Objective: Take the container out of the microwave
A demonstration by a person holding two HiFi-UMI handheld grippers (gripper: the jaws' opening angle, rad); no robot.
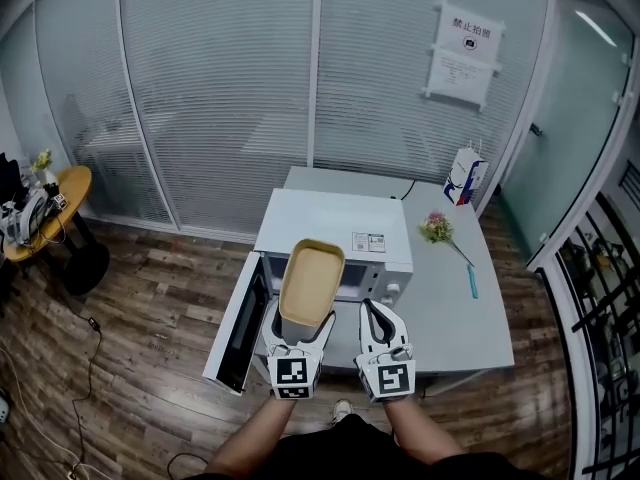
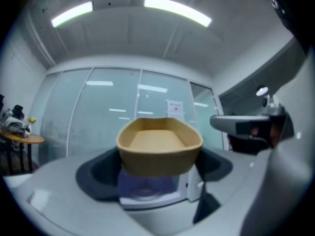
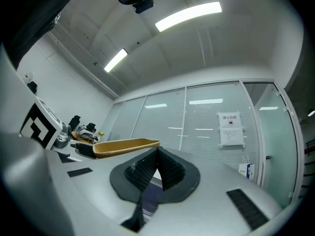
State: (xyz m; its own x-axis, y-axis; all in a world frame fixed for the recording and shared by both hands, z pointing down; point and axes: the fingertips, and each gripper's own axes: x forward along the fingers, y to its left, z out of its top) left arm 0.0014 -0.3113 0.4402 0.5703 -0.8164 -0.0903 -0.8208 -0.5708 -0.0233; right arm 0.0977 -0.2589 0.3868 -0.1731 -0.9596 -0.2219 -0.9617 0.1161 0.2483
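One step seems left, setting down: the left tongs (image 1: 299, 328) clamp the container (image 1: 311, 280), lifted clear of the open microwave (image 1: 340, 230) at its 12 o'clock, the right tongs (image 1: 377, 318) closed, empty.

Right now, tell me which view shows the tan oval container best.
The head view: the tan oval container shows nearly whole from above, empty. The left gripper view shows its near wall and inside; the right gripper view only its side, edge-on.
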